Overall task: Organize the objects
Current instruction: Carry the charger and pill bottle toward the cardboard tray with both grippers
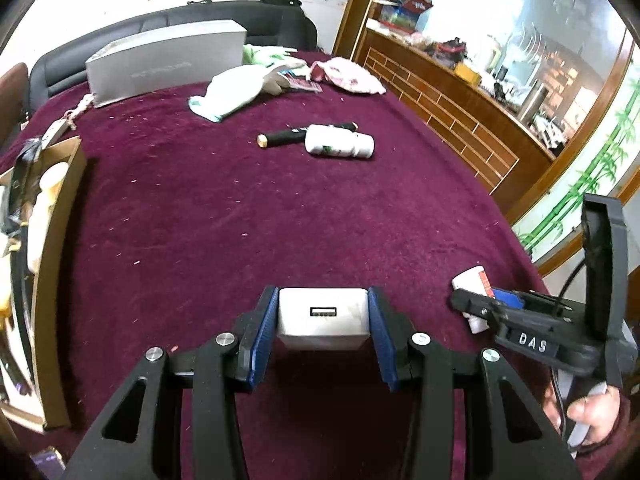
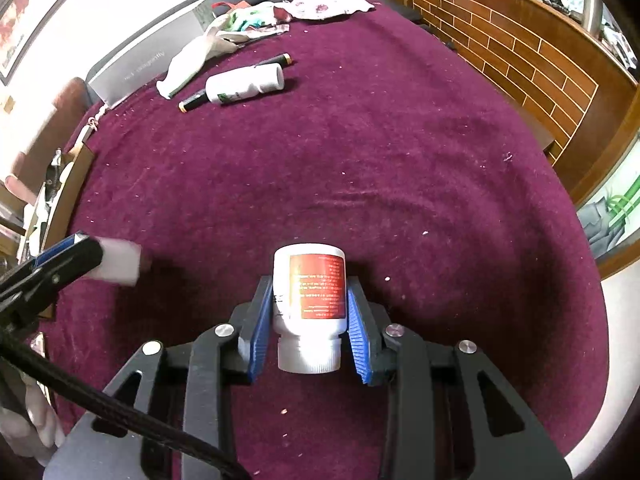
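My left gripper (image 1: 323,300) is shut on a white USB charger block (image 1: 323,316), its blue pads pressed against both sides, held just above the maroon tablecloth (image 1: 280,220). My right gripper (image 2: 310,284) is shut on a white pill bottle with a red label (image 2: 310,300), cap end toward the camera. In the left wrist view the right gripper (image 1: 476,300) and its bottle (image 1: 472,278) sit at the lower right. In the right wrist view the left gripper (image 2: 76,246) with the charger (image 2: 120,264) is at the left edge.
A white bottle with a green label (image 1: 340,145) and a black pen-like stick (image 1: 284,137) lie mid-table. An open cardboard box (image 1: 60,240) with several items stands at the left edge. A grey box (image 1: 168,60) and cloths (image 1: 236,92) lie at the back. A wooden counter (image 1: 460,112) runs along the right.
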### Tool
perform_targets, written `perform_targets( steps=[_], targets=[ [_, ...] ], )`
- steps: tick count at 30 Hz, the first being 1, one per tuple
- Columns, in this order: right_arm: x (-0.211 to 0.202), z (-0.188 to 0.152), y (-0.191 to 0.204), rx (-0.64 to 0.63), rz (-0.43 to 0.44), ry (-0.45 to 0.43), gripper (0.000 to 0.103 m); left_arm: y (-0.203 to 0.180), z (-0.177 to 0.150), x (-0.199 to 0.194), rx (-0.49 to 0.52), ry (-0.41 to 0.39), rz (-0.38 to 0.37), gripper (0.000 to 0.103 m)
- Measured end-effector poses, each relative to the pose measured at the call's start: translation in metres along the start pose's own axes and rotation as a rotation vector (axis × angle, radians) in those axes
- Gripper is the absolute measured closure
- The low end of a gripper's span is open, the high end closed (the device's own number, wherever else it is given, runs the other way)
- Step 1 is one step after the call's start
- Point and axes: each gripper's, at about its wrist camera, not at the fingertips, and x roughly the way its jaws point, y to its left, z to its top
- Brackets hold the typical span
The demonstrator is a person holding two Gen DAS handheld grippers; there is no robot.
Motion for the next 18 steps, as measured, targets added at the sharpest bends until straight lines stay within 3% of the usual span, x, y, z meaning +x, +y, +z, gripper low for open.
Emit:
perform_targets(
  steps=[5, 18],
  targets=[
    [-0.013, 0.000, 0.016, -0.022, 0.019, -0.019, 0.071, 0.015, -0.010, -0.025, -0.022, -0.043, 0.010, 0.064],
    [-0.034, -0.011, 0.064, -0.103, 0.062, -0.046, 0.071, 0.031, -0.036, -0.074, -0.019, -0.173, 0.156, 0.064]
  ],
)
